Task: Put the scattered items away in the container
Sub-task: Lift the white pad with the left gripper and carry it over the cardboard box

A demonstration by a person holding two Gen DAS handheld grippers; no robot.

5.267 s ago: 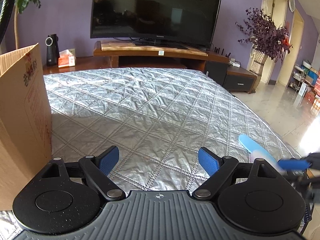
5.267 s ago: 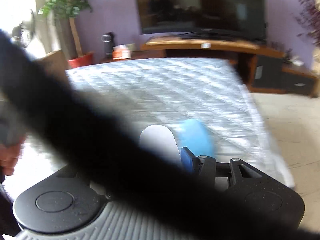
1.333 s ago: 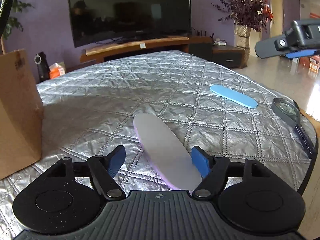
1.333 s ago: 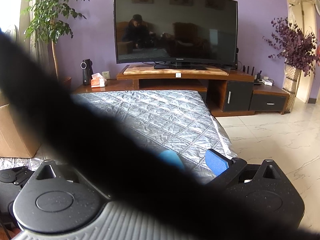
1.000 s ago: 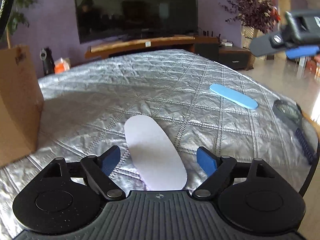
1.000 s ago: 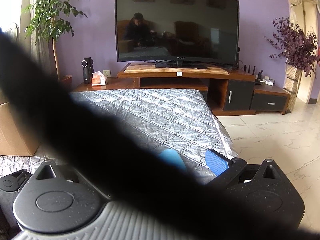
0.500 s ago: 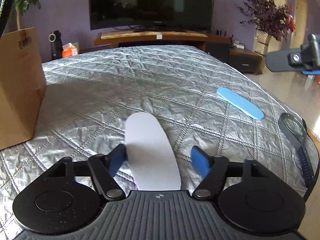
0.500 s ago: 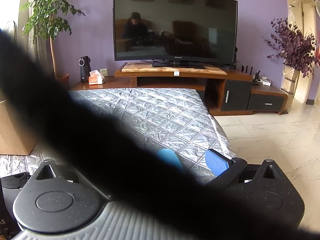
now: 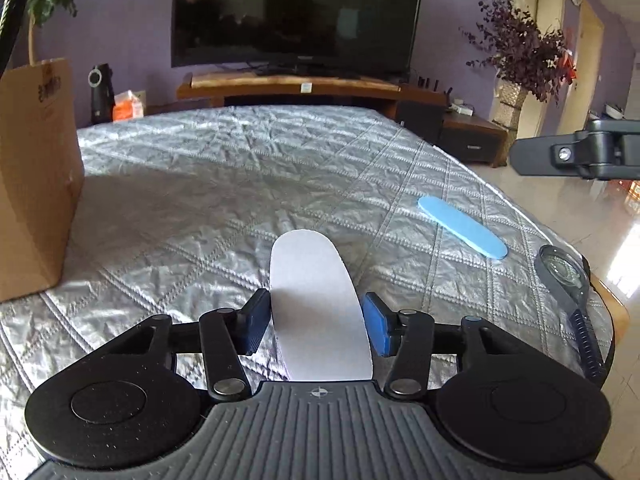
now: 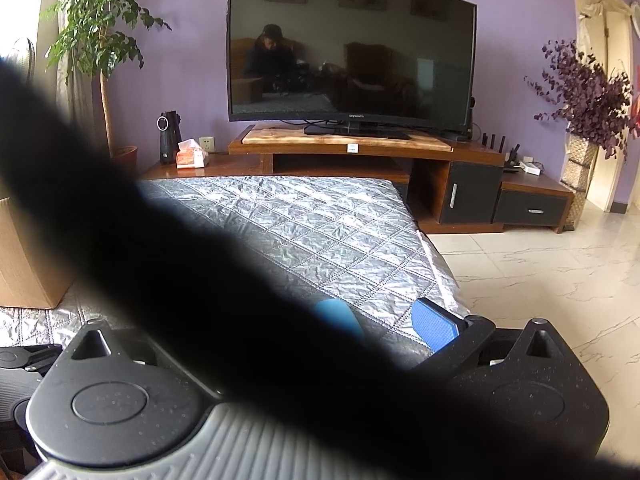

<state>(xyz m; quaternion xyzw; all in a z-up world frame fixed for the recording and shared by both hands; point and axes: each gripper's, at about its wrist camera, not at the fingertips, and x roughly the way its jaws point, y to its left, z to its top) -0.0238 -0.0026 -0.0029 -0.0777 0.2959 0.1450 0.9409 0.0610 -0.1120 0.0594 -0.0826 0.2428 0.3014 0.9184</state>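
My left gripper (image 9: 317, 327) is shut on a white insole (image 9: 316, 304), its blue pads against both edges, just above the silver quilted cover (image 9: 224, 184). A blue insole (image 9: 462, 226) lies on the cover to the right; its tip shows in the right wrist view (image 10: 336, 314). A black magnifying glass (image 9: 560, 276) lies at the right edge. The cardboard box (image 9: 36, 176) stands at the left, and shows in the right wrist view (image 10: 24, 280). My right gripper hangs above the floor; one blue pad (image 10: 434, 324) shows, the other is hidden behind a black strap (image 10: 200, 264).
A TV (image 10: 352, 52) on a wooden stand (image 10: 344, 148) sits beyond the far edge. A green plant (image 10: 100, 40) stands at the back left and a purple one (image 10: 588, 92) at the right. White tiled floor (image 10: 540, 264) lies to the right.
My left gripper's jaws have closed onto the white insole's edges. The right gripper has barely moved.
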